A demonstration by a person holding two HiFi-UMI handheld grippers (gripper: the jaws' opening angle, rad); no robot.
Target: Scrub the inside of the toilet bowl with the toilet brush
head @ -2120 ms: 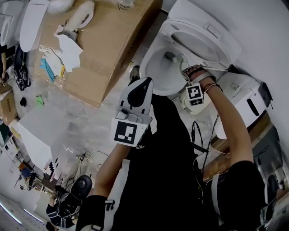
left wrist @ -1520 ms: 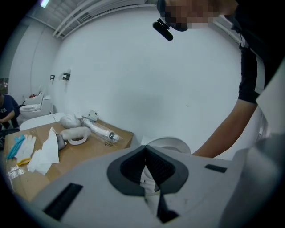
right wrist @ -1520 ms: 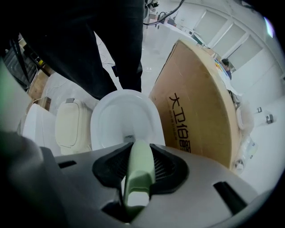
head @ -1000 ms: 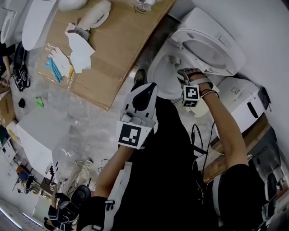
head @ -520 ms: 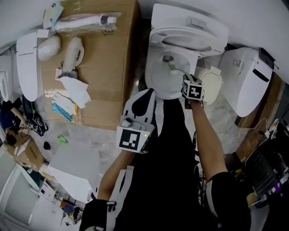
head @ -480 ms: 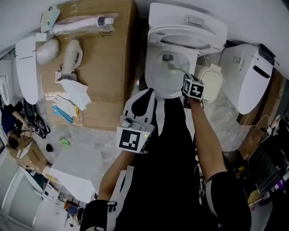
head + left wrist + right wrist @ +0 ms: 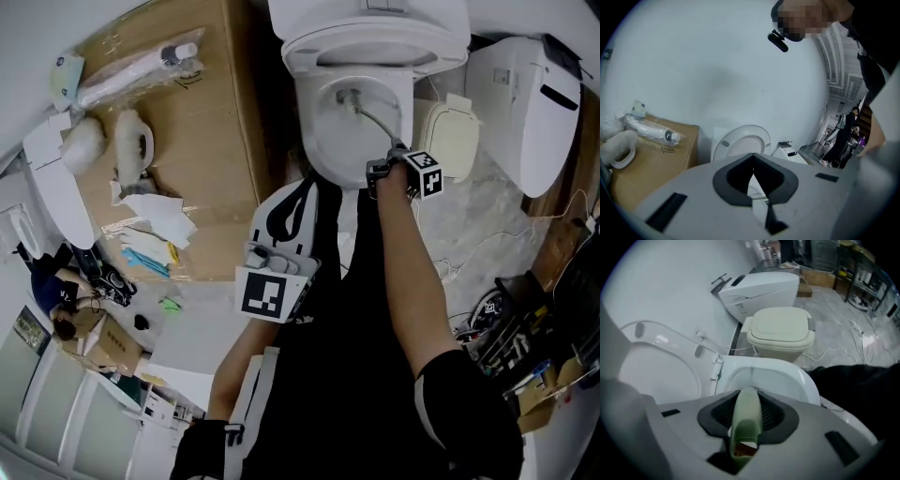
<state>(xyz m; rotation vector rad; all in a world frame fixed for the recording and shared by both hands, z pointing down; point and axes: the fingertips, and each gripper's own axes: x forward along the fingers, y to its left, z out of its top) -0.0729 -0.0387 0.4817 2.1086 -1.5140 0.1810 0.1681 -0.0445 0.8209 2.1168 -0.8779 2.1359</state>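
Right gripper [image 7: 380, 169], at the front rim of the toilet bowl [image 7: 314, 150], had its jaws clamped on the green handle of the toilet brush [image 7: 368, 116]. The brush's long axis slanted into the bowl, head toward the bowl's rear. Left gripper [image 7: 287, 214], just before the bowl, had its jaws together and held nothing.

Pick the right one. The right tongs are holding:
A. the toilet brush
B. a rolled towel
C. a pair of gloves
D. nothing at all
A: the right tongs are clamped on the pale green handle of the toilet brush, which reaches down into the toilet bowl.
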